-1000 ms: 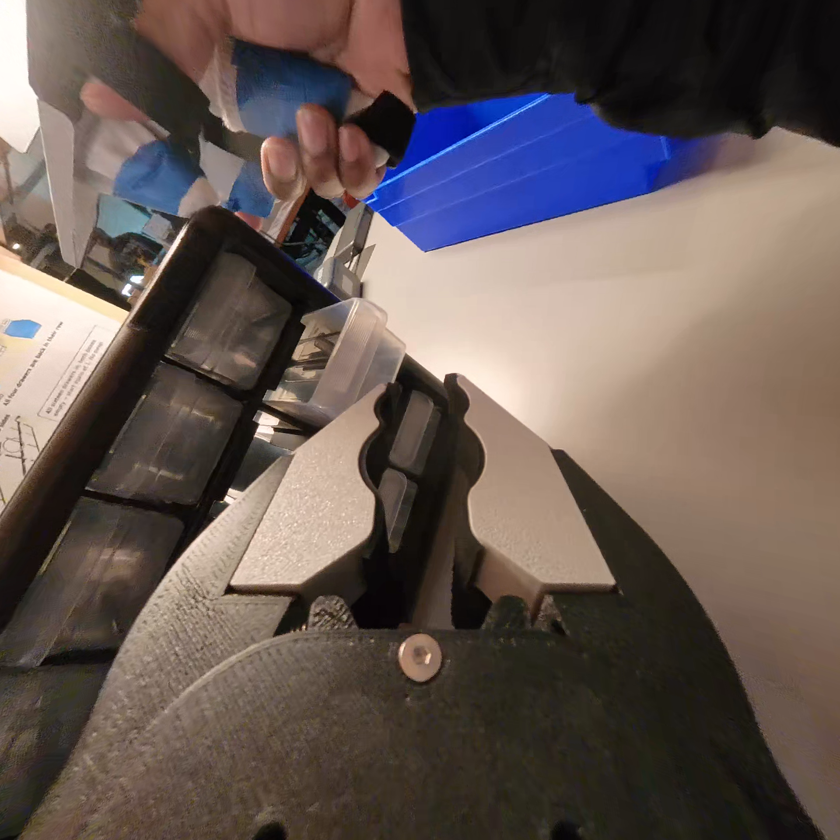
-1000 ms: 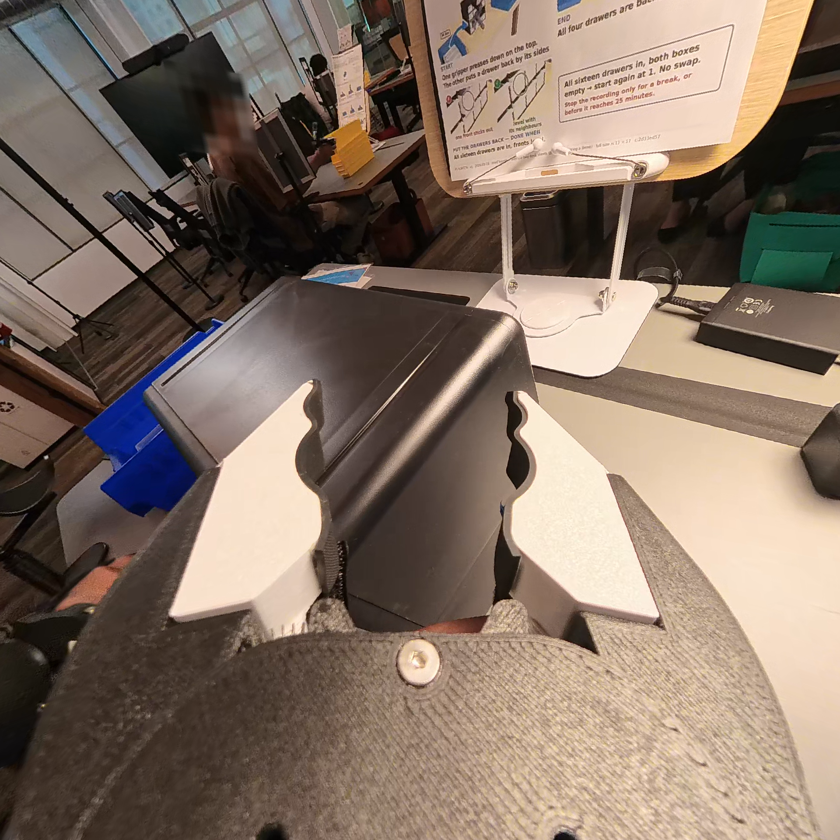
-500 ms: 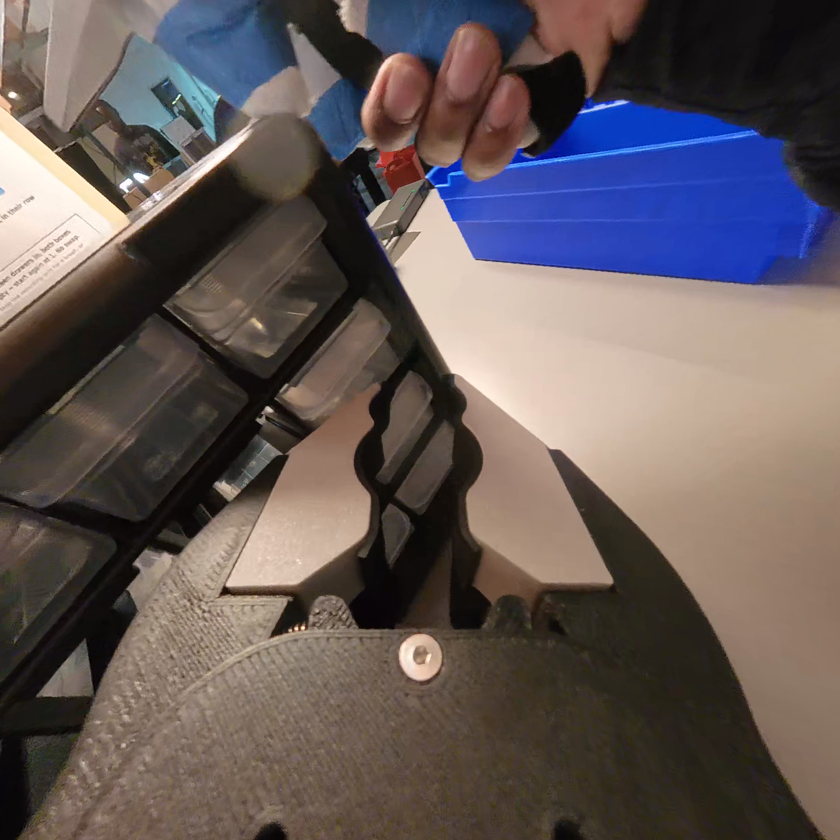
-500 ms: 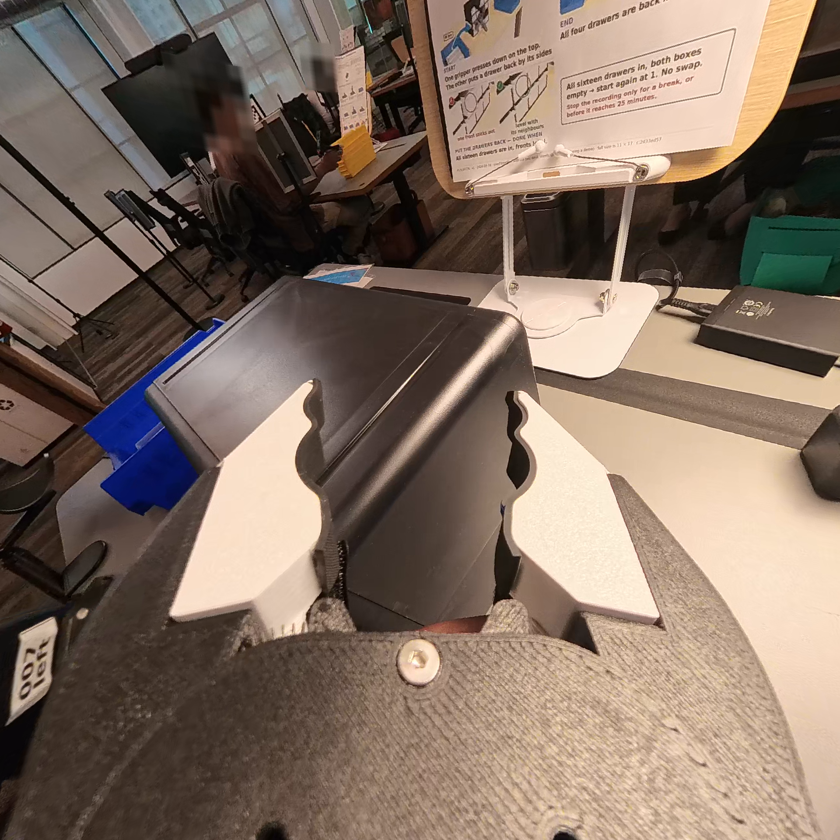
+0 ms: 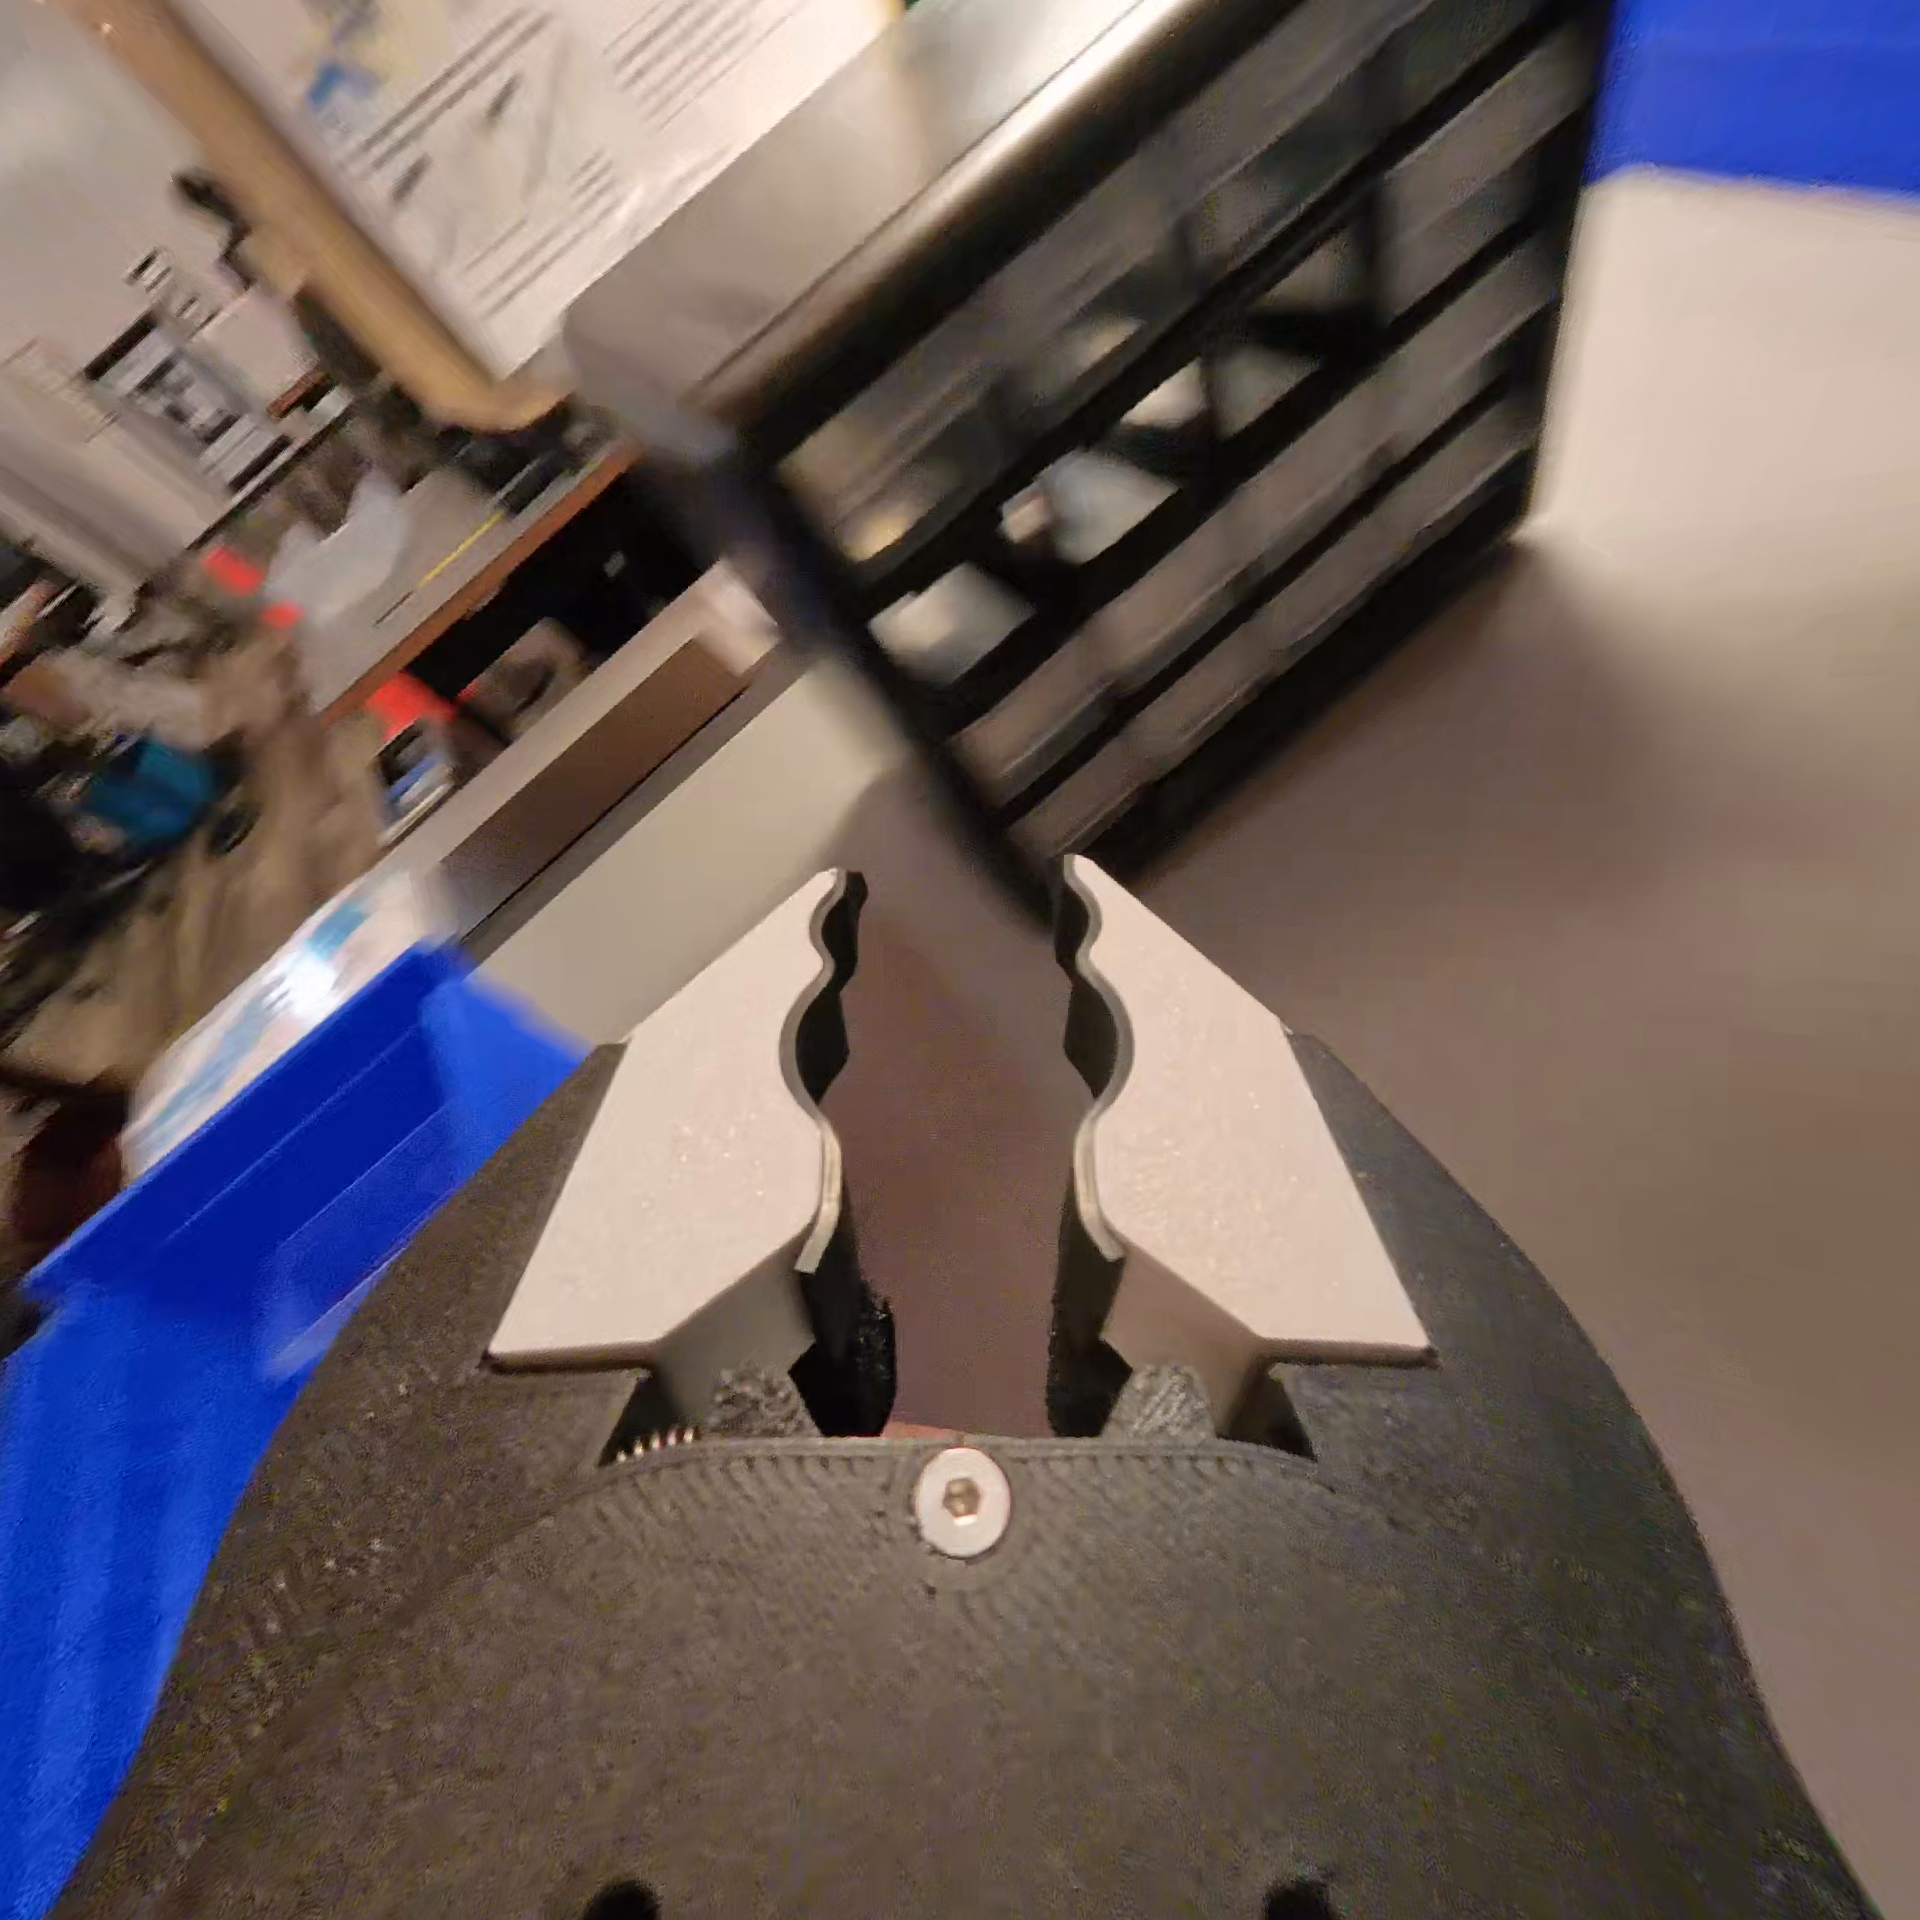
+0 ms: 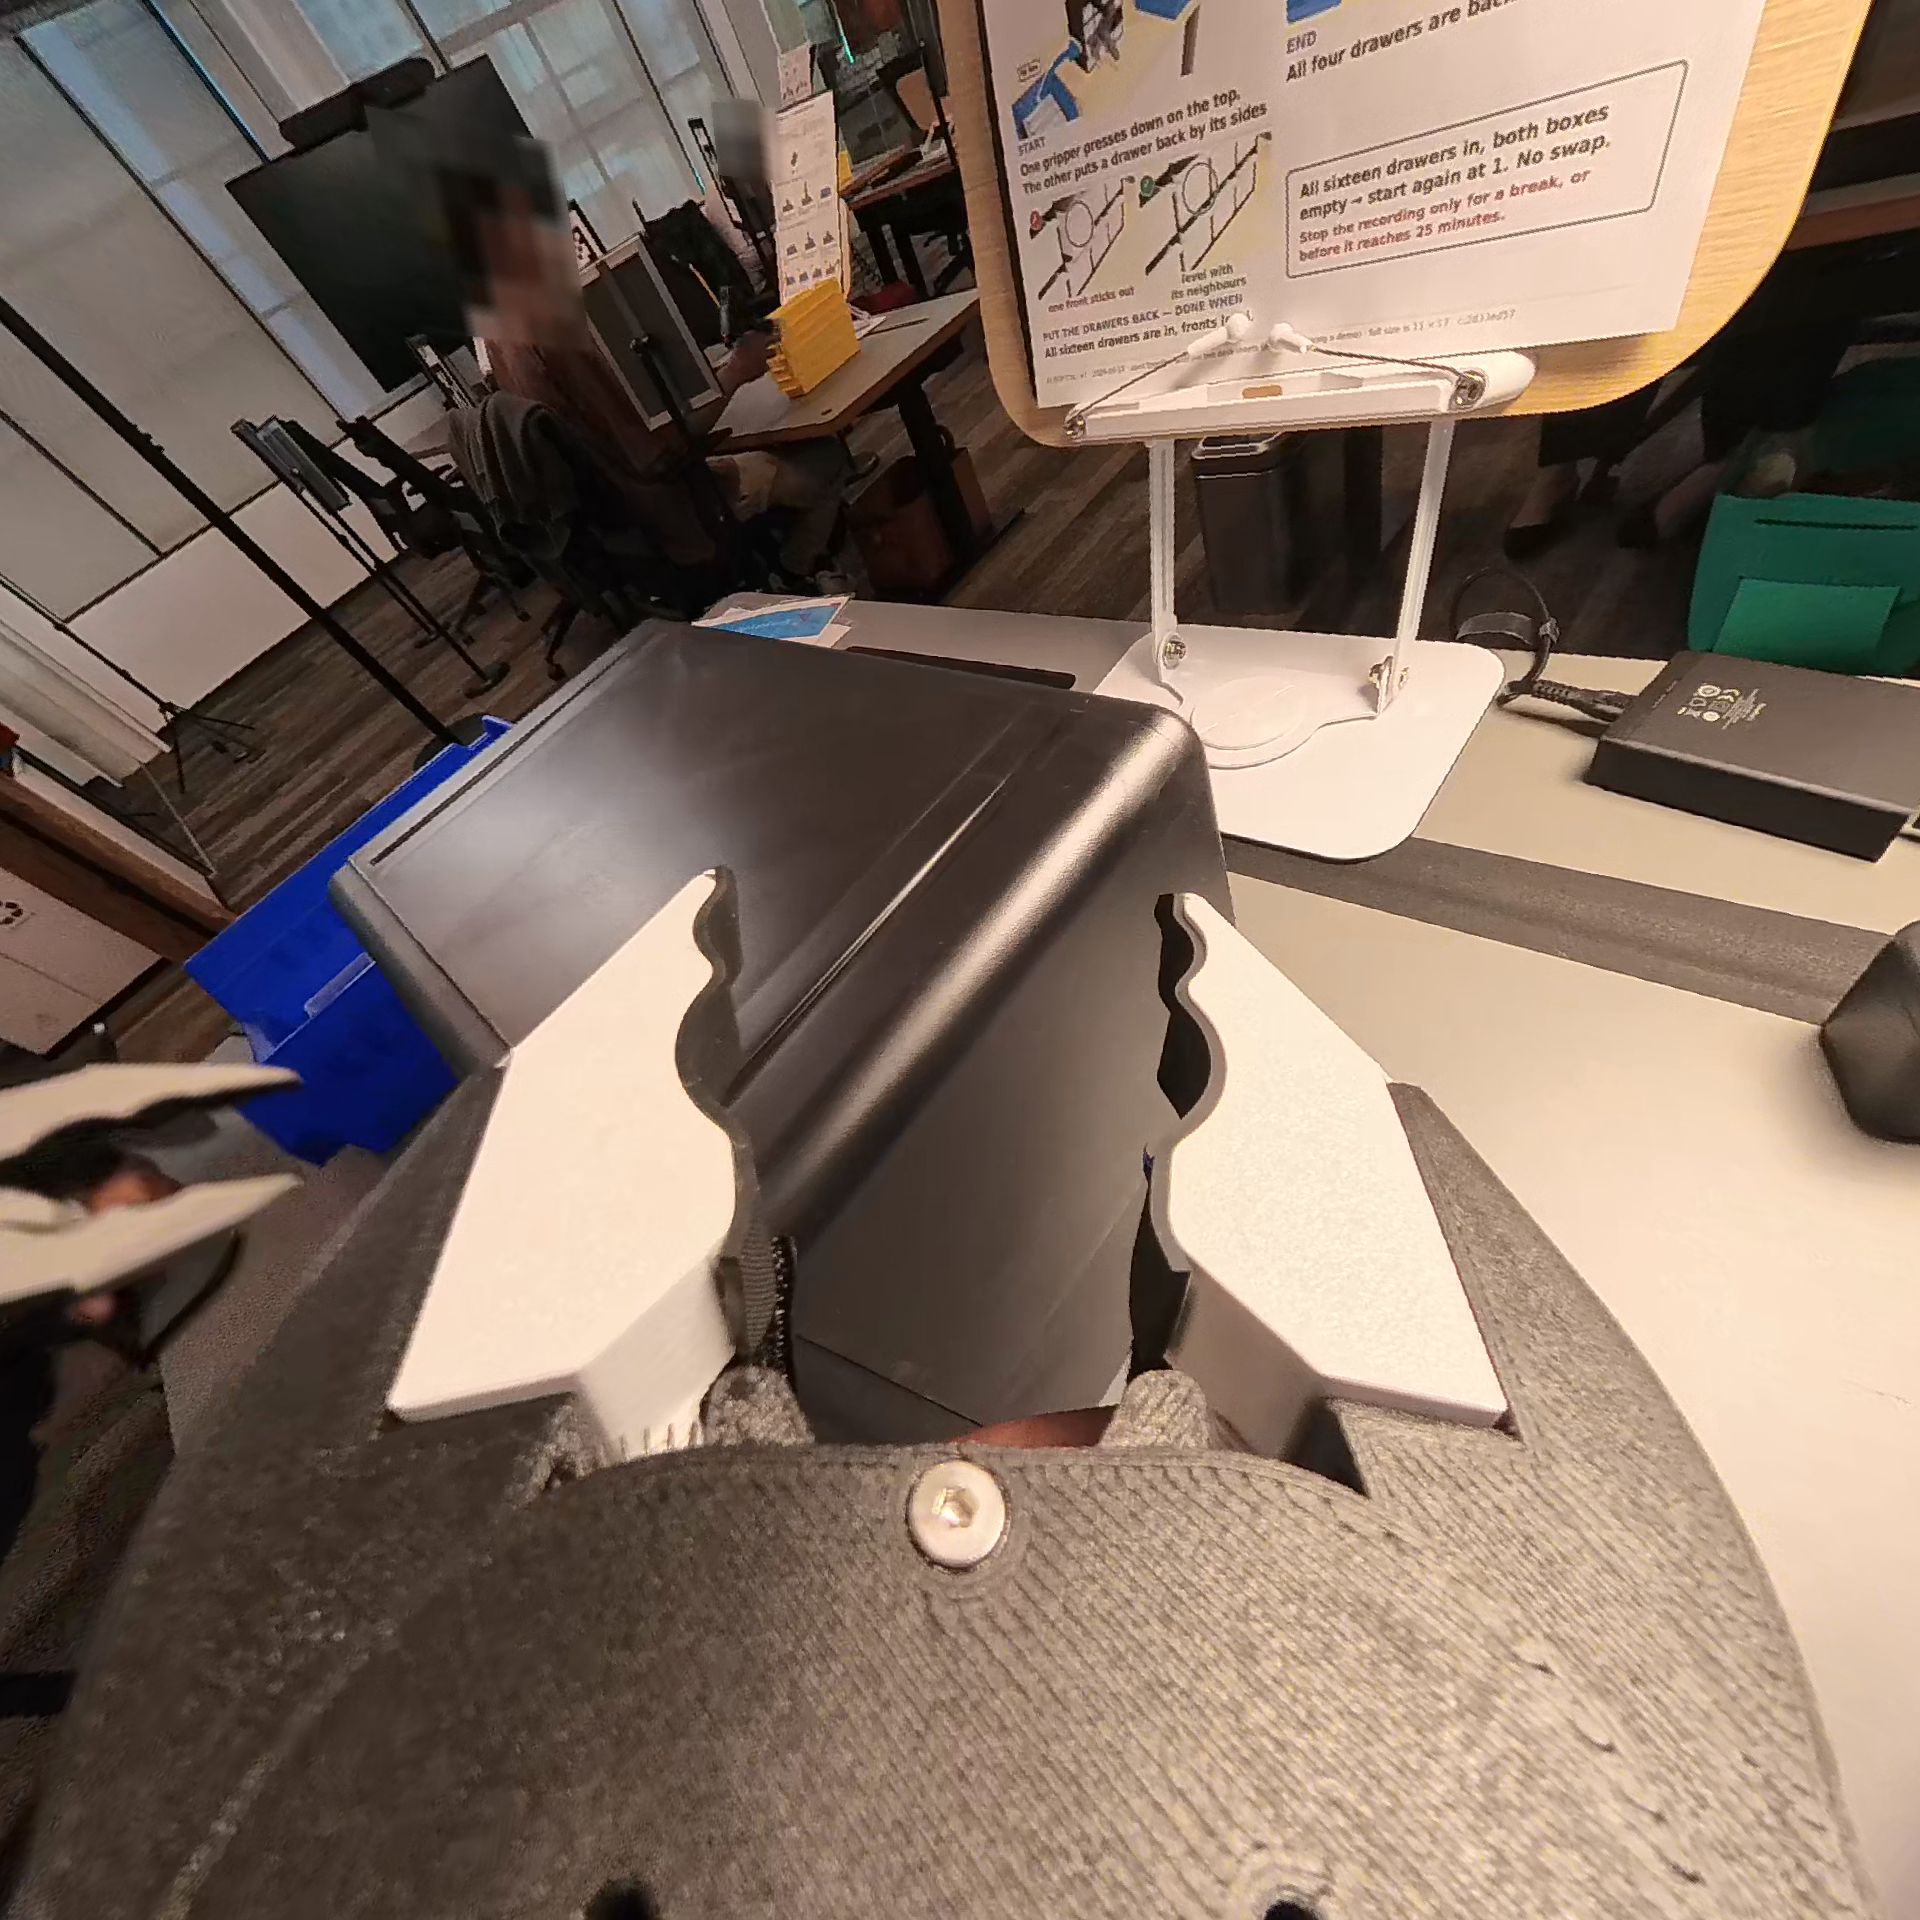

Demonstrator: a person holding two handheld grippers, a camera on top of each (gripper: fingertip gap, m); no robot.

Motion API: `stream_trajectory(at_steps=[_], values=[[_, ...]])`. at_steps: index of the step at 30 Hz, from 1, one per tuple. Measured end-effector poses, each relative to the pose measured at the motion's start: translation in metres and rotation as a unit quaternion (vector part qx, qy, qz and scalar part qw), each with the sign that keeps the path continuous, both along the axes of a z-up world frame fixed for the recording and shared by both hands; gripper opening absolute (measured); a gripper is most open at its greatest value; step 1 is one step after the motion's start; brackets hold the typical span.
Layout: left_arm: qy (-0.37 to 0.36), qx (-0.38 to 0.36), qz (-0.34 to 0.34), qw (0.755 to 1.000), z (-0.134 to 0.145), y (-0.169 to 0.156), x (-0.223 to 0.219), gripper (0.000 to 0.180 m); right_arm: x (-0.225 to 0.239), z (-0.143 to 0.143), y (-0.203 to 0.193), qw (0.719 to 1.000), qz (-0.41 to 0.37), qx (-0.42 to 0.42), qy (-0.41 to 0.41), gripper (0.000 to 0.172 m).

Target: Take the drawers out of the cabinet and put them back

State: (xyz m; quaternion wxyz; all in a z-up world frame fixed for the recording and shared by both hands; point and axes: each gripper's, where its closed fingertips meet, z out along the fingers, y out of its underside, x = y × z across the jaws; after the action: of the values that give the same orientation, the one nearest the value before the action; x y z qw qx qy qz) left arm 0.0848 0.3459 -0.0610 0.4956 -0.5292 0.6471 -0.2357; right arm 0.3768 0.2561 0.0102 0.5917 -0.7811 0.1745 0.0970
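The left gripper has its two jaws apart with nothing between them, only bare table showing in the gap. In the left wrist view, two blue bins show: one at the lower left, one in the upper right corner. One black cabinet stands in the upper middle, just past the fingertips, blurry, with rows of clear drawers in its front; they are too smeared to count. The right gripper also has its jaws wide apart, resting over the cabinet's top, which fills the middle of the right wrist view. Whether its fingers press the top, I cannot tell. One white stand with one paper sheet is in the upper right.
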Motion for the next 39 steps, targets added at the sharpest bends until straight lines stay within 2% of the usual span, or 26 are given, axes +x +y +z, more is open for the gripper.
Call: stream_trajectory(at_steps=[3,5,7,10,13,16,20,21,23,25,27,32,36,38,39], values=[[0.057,0.032,0.108,0.992,0.008,0.083,-0.059,0.038,0.0,0.0,0.0,1.0,0.0,0.0,0.0,0.083],[0.093,0.014,0.194,0.977,0.004,0.14,-0.097,0.037,0.0,0.0,0.001,1.0,0.001,0.001,0.0,0.083],[0.129,-0.035,0.267,0.954,-0.012,0.189,-0.132,0.037,0.0,0.001,0.001,1.0,0.001,0.001,0.001,0.083],[0.171,-0.079,0.342,0.921,-0.042,0.248,-0.166,0.037,-0.001,0.001,0.001,1.0,0.002,0.002,0.0,0.083],[0.212,-0.123,0.378,0.893,-0.078,0.284,-0.18,0.037,-0.002,0.001,0.001,1.0,0.004,0.003,-0.002,0.083],[0.238,-0.149,0.399,0.873,-0.104,0.307,-0.182,0.038,-0.003,0.001,0.001,1.0,0.007,0.002,-0.003,0.083],[0.259,-0.174,0.409,0.858,-0.126,0.319,-0.178,0.027,-0.004,0.001,0.001,1.0,0.011,0.003,-0.003,0.084],[0.267,-0.171,0.41,0.855,-0.13,0.321,-0.178,0.018,-0.004,0.001,0.001,1.0,0.012,0.004,-0.001,0.083],[0.275,-0.152,0.412,0.855,-0.13,0.324,-0.177,0.017,-0.005,0.002,0.002,1.0,0.015,0.006,0.001,0.083],[0.26,-0.127,0.413,0.863,-0.119,0.328,-0.173,0.017,-0.005,0.002,0.003,1.0,0.017,0.007,0.003,0.083],[0.23,-0.086,0.421,0.873,-0.095,0.331,-0.169,0.015,-0.005,0.002,0.003,1.0,0.018,0.008,0.004,0.083],[0.12,0.039,0.443,0.888,0.007,0.323,-0.163,0.013,-0.006,0.002,0.003,1.0,0.019,0.009,0.003,0.083],[0.037,0.104,0.433,0.895,0.088,0.292,-0.162,0.013,-0.006,0.002,0.003,1.0,0.02,0.008,0.003,0.084],[0.008,0.084,0.396,0.914,0.105,0.262,-0.149,0.013,-0.006,0.002,0.003,1.0,0.02,0.008,0.002,0.084],[0.002,0.061,0.367,0.928,0.105,0.243,-0.138,0.013,-0.006,0.002,0.003,1.0,0.02,0.008,0.002,0.084]])
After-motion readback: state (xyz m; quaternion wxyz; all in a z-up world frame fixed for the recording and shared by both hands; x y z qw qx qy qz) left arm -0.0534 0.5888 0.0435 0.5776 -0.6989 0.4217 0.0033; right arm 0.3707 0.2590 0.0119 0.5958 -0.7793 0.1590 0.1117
